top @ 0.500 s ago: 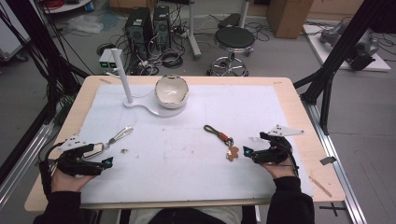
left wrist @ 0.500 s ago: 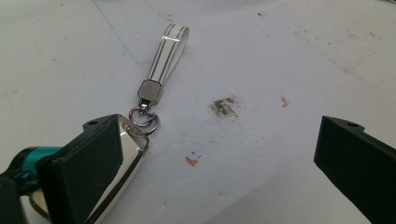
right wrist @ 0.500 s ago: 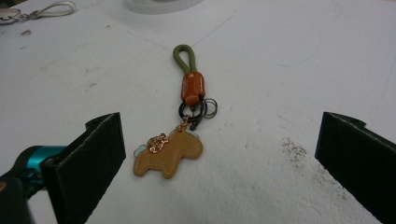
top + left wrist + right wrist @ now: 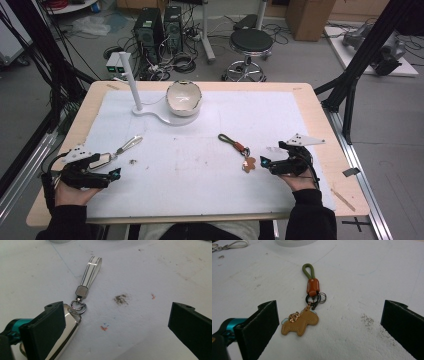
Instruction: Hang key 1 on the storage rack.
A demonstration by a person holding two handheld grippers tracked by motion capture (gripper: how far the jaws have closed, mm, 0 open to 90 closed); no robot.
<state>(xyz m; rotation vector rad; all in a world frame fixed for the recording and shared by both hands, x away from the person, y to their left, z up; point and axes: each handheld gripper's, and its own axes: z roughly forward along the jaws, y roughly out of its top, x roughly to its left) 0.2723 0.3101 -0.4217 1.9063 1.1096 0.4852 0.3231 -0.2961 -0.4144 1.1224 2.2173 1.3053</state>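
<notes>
1. While both jaws stand wide and empty, right hand-held gripper [image 4: 263, 162] faces the horse keychain [image 4: 305, 315] on the table [image 4: 320, 145].
2. Left hand-held gripper [image 4: 116, 173], likewise empty, sits beside the silver keychain [image 4: 82, 293].
3. Recommend centring before closing.

The white mat [image 4: 210, 150] lies bare across its wide middle, so either gripper could pass freely between the silver keychain [image 4: 127, 145] at the left and the horse keychain [image 4: 239, 150] at the right. At the far side, a white bowl [image 4: 184, 98] and an upright white post [image 4: 131, 82] on a shared base block the way. The near strip along the mat's edge stands open. A small dark fleck [image 4: 133, 161] near the silver keychain is probably just grime, no real obstacle.
</notes>
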